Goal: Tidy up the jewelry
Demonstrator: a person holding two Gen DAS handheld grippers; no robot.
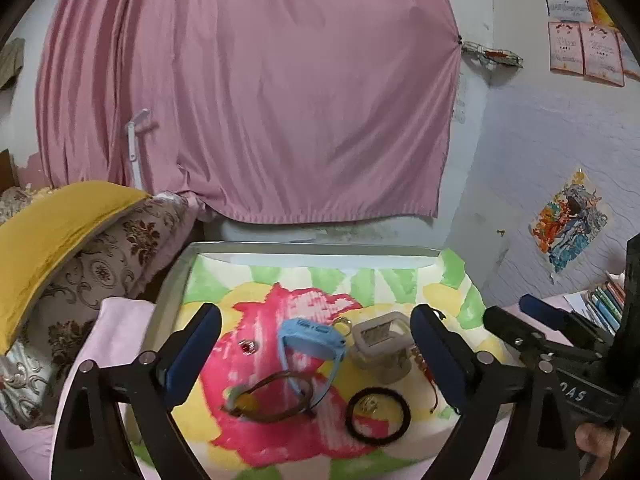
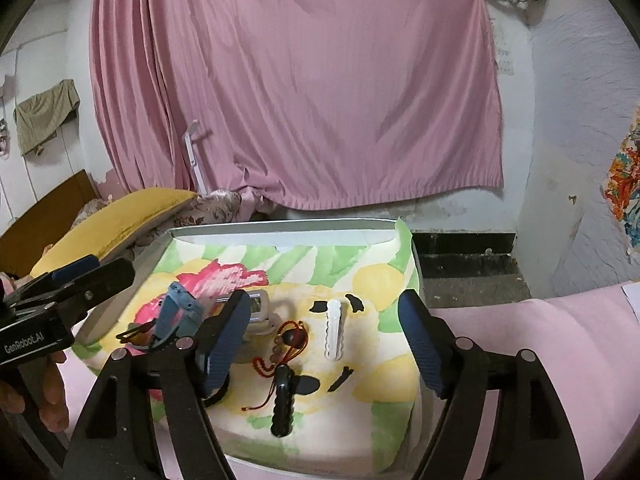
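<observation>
Two grippers, both with their blue-padded fingers spread wide and nothing held in either. The left gripper (image 1: 316, 356) hangs over the near half of the floral pink, yellow and green cloth (image 1: 440, 280), and between its fingers lie a light blue plastic wristband watch (image 1: 312, 338), a thin brown cord bracelet (image 1: 272, 400) touching the strap's lower end, and a black elastic hair tie (image 1: 378, 416) with a small gold charm inside its loop. Just beyond sits a grey square-framed little stand or box (image 1: 380, 344); I can't tell which.

The right gripper (image 2: 326, 344) hovers over the other side of the same cloth, framing a red cord tassel strung with beads (image 2: 286, 344), a white wavy-edged hair clip (image 2: 334, 334), a black wavy-edged hair clip (image 2: 282, 404) and a few small black clips scattered around them.

The cloth covers a shallow white-rimmed tray (image 2: 280, 226) set on a pink sheet (image 2: 540, 360), which I'd guess is there so small pieces don't roll off. Everything's still loose and mixed, so sorting looks barely begun. With each tool open above its own cluster, my guess is each hand takes whichever piece sits closest. The thin cord looks the fiddliest to pinch.
</observation>
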